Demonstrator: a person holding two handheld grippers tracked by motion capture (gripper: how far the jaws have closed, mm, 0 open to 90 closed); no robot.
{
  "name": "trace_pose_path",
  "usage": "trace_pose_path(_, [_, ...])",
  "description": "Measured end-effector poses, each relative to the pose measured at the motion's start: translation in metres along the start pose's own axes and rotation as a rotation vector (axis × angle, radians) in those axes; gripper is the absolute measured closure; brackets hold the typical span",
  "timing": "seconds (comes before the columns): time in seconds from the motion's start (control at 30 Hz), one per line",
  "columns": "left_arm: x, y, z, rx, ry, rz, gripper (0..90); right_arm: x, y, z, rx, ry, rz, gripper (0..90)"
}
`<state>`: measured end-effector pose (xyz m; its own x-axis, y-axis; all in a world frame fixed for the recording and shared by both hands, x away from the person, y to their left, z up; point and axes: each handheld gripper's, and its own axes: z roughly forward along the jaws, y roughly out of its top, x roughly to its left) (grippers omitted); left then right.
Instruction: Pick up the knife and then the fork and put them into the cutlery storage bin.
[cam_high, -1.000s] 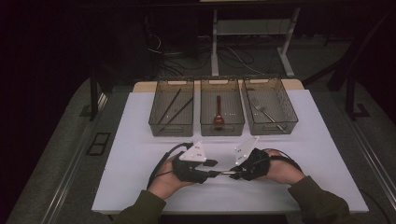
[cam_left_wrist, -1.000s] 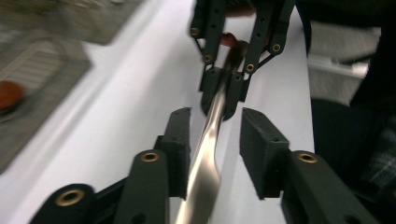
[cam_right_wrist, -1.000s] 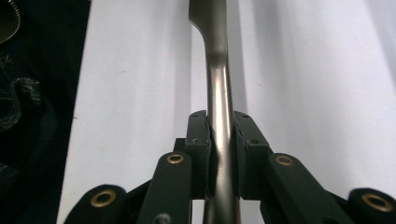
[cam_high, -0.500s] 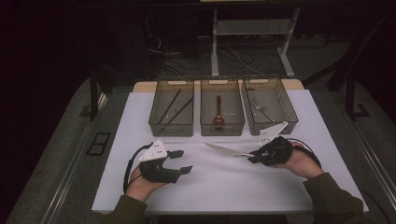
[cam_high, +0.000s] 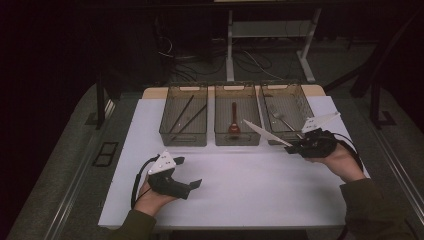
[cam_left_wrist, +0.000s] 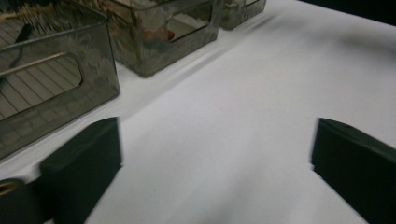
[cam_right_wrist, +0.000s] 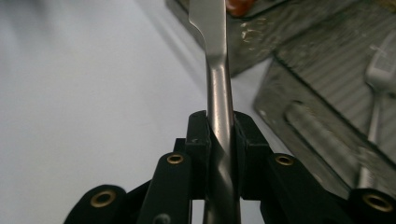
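A silver table knife (cam_high: 265, 132) hangs in the air in front of the middle and right bins, its blade pointing left. My right gripper (cam_high: 296, 147) is shut on its handle at the table's right. In the right gripper view the knife (cam_right_wrist: 217, 70) runs up between the clamped jaws of my right gripper (cam_right_wrist: 219, 128). My left gripper (cam_high: 189, 172) sits low at the front left, open. Its two black jaws stand wide apart over bare white table in the left gripper view (cam_left_wrist: 215, 154), with nothing between them.
Three smoky clear bins stand in a row at the back. The left bin (cam_high: 183, 141) holds dark chopsticks (cam_high: 182, 117), the middle bin (cam_high: 237, 141) a wooden spoon (cam_high: 234, 122), the right bin (cam_high: 285, 86) a fork (cam_high: 282, 119). White table (cam_high: 250, 190) lies in front.
The two grippers were together at the front middle; they have parted. The left went to the front left and is open, the right carried the knife right toward the right bin.
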<state>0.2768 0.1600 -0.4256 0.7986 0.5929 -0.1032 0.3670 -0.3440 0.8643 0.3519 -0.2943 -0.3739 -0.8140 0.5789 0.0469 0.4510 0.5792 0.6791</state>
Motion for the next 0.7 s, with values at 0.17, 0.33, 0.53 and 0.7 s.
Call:
trace_pose_path(0.17, [-0.001,0.001,0.001,0.008,0.005,0.005,0.0,-0.016,0.002,-0.008,-0.015,-0.043,0.057,77.1])
trace_pose_path(0.33, [-0.001,0.001,0.001,0.016,-0.002,-0.006,0.0,-0.030,0.008,-0.014,-0.030,-0.085,0.097,77.1])
trace_pose_path(0.53, [-0.001,0.000,0.001,0.015,-0.001,0.001,0.0,-0.045,0.015,-0.020,-0.018,-0.139,0.137,77.1])
trace_pose_path(0.7, [-0.001,0.001,0.001,0.013,-0.003,0.003,0.0,-0.057,0.019,-0.024,-0.019,-0.173,0.173,77.2])
